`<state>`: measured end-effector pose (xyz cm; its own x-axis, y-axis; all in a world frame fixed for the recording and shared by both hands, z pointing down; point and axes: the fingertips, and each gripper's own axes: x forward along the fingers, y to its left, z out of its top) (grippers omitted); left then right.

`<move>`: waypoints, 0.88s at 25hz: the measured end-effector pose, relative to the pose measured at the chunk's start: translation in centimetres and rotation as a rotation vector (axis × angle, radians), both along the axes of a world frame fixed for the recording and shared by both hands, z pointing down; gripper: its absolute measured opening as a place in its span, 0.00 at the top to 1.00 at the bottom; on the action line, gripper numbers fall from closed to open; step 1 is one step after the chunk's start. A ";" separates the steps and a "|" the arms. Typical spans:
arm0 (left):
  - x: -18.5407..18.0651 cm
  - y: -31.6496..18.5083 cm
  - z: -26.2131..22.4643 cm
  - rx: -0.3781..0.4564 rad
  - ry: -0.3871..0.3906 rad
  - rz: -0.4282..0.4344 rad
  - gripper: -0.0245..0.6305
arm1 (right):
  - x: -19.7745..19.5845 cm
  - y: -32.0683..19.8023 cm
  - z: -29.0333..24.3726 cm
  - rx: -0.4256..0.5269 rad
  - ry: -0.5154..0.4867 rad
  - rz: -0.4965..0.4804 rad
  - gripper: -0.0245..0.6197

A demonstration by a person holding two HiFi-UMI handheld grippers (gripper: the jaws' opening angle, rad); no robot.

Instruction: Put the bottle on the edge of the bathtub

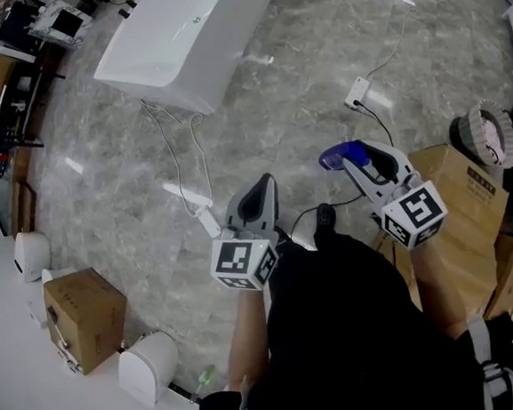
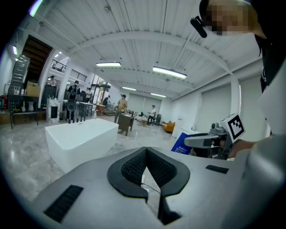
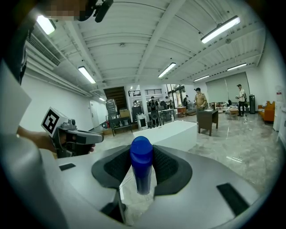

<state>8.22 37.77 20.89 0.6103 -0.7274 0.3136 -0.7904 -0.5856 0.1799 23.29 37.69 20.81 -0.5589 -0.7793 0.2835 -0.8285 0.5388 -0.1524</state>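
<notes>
Here right claw (image 3: 142,156) clamps blue bottle (image 3: 142,172); label print (image 2: 182,144) illegible.

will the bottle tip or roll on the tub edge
The bottle looks slim with a rounded cap: probably tippy on the bathtub rim, and likely to roll if it falls. Its smooth sides may slip in the right gripper.

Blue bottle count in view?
1: the blue bottle is clamped in the right gripper's jaws, away from the bathtub. Others could be hidden behind the person.
</notes>
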 end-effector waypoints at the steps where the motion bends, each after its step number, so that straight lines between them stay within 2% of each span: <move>1: 0.4 -0.1 0.1 -0.002 -0.003 0.008 0.95 | 0.4 0.0 0.2 -0.005 -0.003 0.009 0.74; 10: 1.3 -4.3 1.5 -0.035 -0.004 0.050 0.95 | 2.1 -3.1 1.9 -0.051 0.006 0.065 0.74; 15: 2.2 -10.2 2.5 -0.039 0.017 0.076 0.95 | 4.0 -7.3 2.0 -0.065 0.024 0.119 0.74; 22: 4.0 -20.6 1.8 -0.008 0.050 0.095 0.95 | 6.8 -16.3 -0.1 -0.032 0.076 0.161 0.74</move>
